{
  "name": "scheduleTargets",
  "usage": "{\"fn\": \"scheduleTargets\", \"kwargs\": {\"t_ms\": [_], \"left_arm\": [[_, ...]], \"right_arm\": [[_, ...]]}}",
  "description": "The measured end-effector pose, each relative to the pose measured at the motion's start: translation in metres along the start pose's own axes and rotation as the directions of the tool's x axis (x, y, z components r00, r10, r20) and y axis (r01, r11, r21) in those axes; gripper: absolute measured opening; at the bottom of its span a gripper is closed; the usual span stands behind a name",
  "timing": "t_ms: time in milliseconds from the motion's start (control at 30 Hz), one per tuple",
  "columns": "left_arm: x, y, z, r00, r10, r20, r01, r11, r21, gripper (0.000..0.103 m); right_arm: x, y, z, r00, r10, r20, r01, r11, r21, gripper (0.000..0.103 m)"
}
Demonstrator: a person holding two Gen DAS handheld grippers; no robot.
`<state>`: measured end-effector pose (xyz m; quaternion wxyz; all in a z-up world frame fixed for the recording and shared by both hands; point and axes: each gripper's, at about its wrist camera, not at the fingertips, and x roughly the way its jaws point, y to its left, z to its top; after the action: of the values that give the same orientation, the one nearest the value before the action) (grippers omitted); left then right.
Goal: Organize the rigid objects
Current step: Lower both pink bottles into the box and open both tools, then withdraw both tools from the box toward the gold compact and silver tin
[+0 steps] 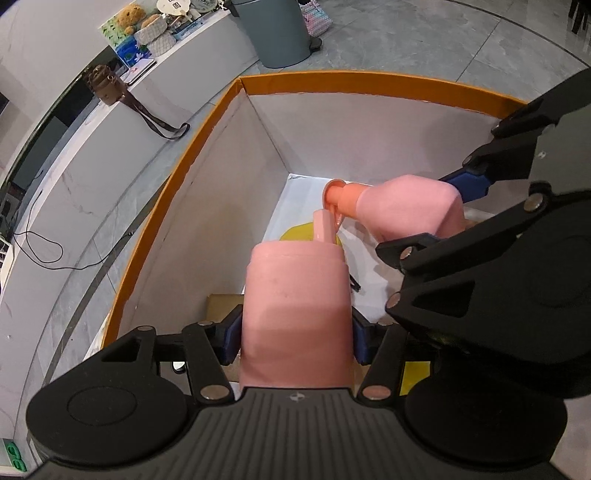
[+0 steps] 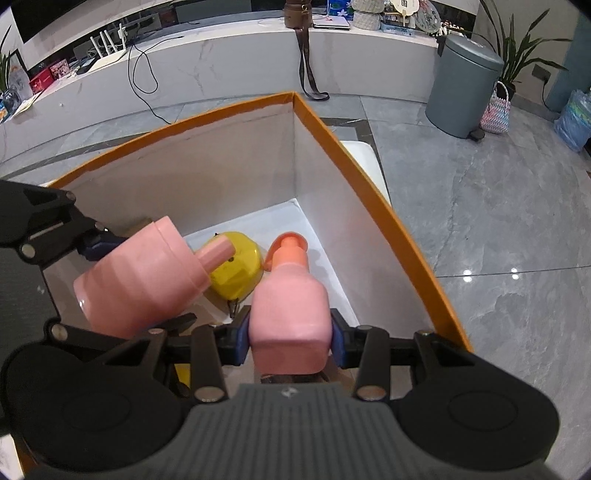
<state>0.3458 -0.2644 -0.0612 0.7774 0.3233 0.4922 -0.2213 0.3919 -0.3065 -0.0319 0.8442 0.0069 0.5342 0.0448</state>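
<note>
My left gripper (image 1: pixel 293 338) is shut on a round pink bottle (image 1: pixel 295 314) with a pink nozzle, held inside the orange-rimmed white box (image 1: pixel 207 184). My right gripper (image 2: pixel 290 339) is shut on a pink pump bottle (image 2: pixel 290 314) with an orange pump head, also inside the box (image 2: pixel 369 240). Each bottle shows in the other view: the pump bottle (image 1: pixel 410 205) at right, the round bottle (image 2: pixel 140 277) at left. The two nozzles point toward each other and nearly touch. A yellow tape measure (image 2: pixel 236 271) lies on the box floor beneath them.
The box stands on a grey tiled floor. A grey pedal bin (image 2: pixel 463 85) and a woven bag (image 2: pixel 496 112) stand beyond it. A white marble ledge (image 2: pixel 221 70) carries a brown bag (image 2: pixel 297 13), cables and small items.
</note>
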Motion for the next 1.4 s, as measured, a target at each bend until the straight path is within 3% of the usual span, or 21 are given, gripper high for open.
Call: {"fn": "scheduleTargets", "kwargs": {"t_ms": [433,767,1000,1400], "left_arm": [[0.004,0.001,0.004,0.999,0.032,-0.030,-0.031,0.999,0.016,0.069],[-0.011,0.008,0.001,0.999,-0.045,-0.013,0.044,0.998,-0.042,0.077],[-0.025,0.011,0.003,0.989,-0.146,0.003,0.146,0.983,-0.109,0.080],[-0.039,0.003,-0.006,0.993,-0.119,-0.001,0.118,0.989,-0.089,0.080]], "right_arm": [[0.011,-0.005,0.004,0.999,0.039,0.015,-0.039,0.998,0.052,0.042],[-0.002,-0.006,0.007,0.998,0.049,0.040,-0.051,0.998,0.045,0.044],[-0.020,-0.009,0.009,0.994,0.070,0.084,-0.075,0.996,0.054,0.045],[-0.035,-0.015,0.008,0.992,0.055,0.118,-0.063,0.996,0.065,0.048]]}}
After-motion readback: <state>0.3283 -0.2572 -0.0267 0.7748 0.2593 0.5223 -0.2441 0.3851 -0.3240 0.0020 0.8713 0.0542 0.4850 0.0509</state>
